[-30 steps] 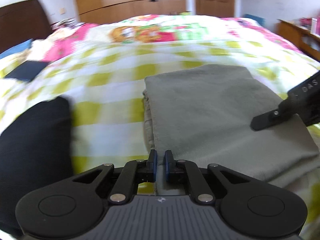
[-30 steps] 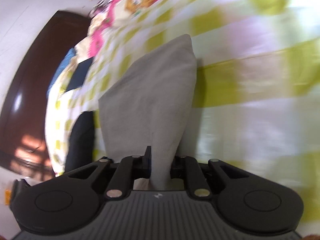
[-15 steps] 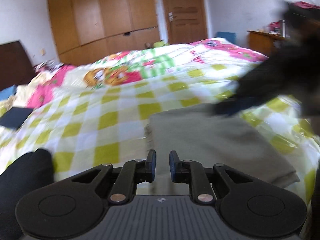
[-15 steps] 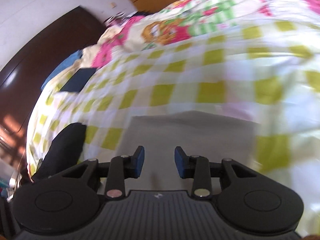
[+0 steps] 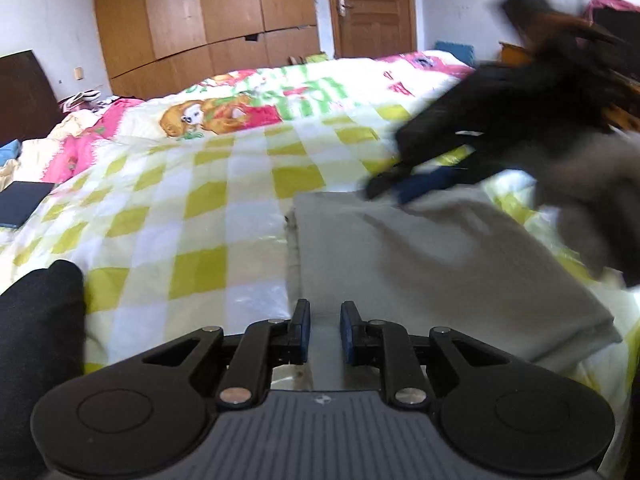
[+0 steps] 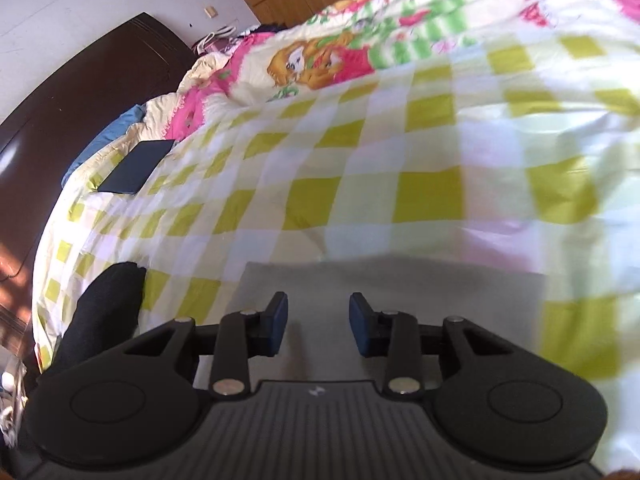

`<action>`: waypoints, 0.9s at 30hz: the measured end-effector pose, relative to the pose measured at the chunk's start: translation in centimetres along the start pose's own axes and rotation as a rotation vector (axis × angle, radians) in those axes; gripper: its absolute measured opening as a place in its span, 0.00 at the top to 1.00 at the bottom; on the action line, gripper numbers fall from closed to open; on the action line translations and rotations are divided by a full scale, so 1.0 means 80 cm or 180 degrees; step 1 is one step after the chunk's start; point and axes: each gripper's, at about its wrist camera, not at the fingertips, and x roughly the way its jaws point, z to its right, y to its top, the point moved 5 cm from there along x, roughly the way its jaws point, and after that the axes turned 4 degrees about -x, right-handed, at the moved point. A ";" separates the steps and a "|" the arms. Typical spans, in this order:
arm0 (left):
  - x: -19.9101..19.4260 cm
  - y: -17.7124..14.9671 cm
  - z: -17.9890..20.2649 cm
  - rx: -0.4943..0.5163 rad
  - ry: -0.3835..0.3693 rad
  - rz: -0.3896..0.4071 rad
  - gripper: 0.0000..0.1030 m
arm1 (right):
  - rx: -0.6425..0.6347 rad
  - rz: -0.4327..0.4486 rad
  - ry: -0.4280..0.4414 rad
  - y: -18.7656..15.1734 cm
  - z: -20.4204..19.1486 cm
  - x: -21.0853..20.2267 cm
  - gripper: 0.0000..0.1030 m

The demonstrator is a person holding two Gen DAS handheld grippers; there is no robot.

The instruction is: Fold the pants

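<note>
The grey pants (image 5: 420, 264) lie folded into a flat rectangle on the checked bedspread (image 5: 192, 208). My left gripper (image 5: 324, 320) hovers over their near left corner, its jaws opening, and the blue pads grip nothing. My right gripper (image 5: 404, 188), blurred, reaches in from the right over the far edge of the pants. In the right wrist view the right gripper (image 6: 319, 320) stands open above the pants (image 6: 400, 288), with nothing between its fingers.
A black garment (image 5: 36, 340) lies at the near left of the bed (image 6: 104, 312). A dark flat rectangle (image 5: 24, 202) rests by the pillows. A dark headboard (image 6: 60, 92) stands to the left. A wardrobe (image 5: 208, 12) and a door (image 5: 372, 4) stand beyond the bed.
Both grippers were shut on the grey fabric, have let it go and now stand open. The right gripper rolled upright and lifted. The left one drew back and up.
</note>
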 end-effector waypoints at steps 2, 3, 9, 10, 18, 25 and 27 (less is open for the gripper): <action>0.002 0.003 -0.001 0.0012 0.0015 0.0018 0.68 | -0.0029 -0.0004 -0.0106 -0.020 0.006 -0.028 0.58; 0.005 0.005 0.000 0.0033 0.0028 0.0012 0.68 | 0.0000 -0.0033 -0.0137 -0.028 0.008 -0.038 0.58; 0.029 -0.011 0.000 0.0112 0.0129 -0.0150 0.64 | 0.0001 -0.0177 -0.0129 -0.102 0.000 -0.085 0.54; 0.029 -0.012 0.000 0.0119 0.0145 -0.0155 0.63 | -0.0032 -0.0254 -0.0156 -0.111 -0.001 -0.082 0.54; -0.020 -0.002 -0.006 -0.0070 0.0072 -0.0002 0.63 | 0.0338 0.0052 -0.0137 -0.096 0.016 -0.108 0.50; 0.006 -0.024 0.010 -0.0002 0.0065 -0.0228 0.62 | 0.0335 -0.0137 -0.0239 -0.099 0.023 -0.054 0.49; 0.012 -0.021 0.015 0.0040 0.0058 -0.0253 0.62 | 0.0285 -0.0165 -0.0271 -0.094 0.026 -0.043 0.49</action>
